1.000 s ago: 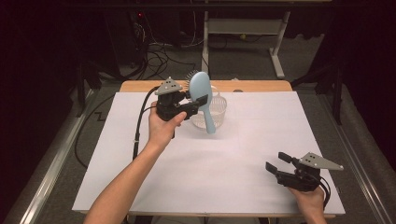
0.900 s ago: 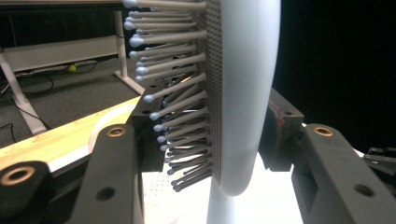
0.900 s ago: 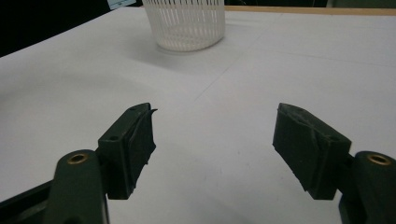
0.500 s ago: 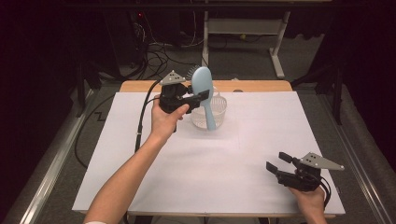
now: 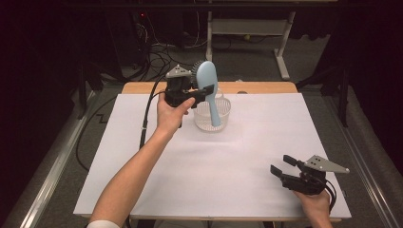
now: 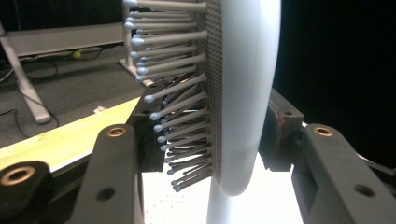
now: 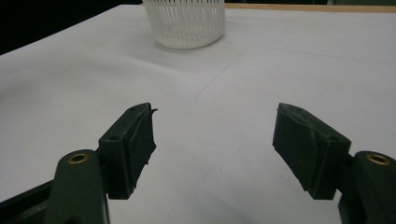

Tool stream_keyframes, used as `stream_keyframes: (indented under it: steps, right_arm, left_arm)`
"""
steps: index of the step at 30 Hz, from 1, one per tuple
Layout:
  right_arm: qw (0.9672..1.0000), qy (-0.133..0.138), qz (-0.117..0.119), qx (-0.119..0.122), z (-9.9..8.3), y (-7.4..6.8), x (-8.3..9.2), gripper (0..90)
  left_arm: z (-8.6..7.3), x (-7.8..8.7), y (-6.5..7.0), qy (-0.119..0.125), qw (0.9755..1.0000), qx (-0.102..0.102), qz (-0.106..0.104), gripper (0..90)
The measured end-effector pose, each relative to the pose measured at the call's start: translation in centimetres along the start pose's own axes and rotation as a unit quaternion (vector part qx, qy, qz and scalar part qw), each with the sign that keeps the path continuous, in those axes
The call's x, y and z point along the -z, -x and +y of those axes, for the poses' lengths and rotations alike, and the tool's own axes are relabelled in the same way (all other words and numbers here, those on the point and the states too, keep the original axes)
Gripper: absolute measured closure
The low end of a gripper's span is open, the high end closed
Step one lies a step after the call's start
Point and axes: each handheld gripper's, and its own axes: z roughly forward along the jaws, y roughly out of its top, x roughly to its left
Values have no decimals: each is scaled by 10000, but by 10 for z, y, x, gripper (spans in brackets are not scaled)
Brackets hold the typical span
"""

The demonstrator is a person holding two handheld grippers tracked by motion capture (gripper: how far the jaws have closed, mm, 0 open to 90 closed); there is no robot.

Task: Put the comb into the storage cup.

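Over the white basket [image 5: 212, 115], the hairbrush's [image 5: 209, 88] handle dips inside.

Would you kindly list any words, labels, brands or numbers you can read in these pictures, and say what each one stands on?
None: no readable text in any view.
The blue hairbrush held in the left gripper bears no brand or label on the faces that show.
The white basket, the white table cover and the right gripper show no marks either.

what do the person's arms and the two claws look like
Both claws, left claw and right claw, are black with two blocky jaws, brass-coloured rivets and a grey three-cornered plate on top. A black cable trails from the left one. A white sleeve edge shows on the left arm.
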Motion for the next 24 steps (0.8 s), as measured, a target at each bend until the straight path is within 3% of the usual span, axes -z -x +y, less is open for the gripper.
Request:
stream_keyframes:
  steps: [13, 24]
  right_arm:
    - [10000, -9, 10, -36, 0, 1, 0, 297]
    - [10000, 8, 36, -8, 0, 0, 0, 298]
  left_arm:
    - [15, -9, -7, 162, 9997, 158, 131, 516]
    - [19, -18, -17, 69, 9992, 177, 339, 514]
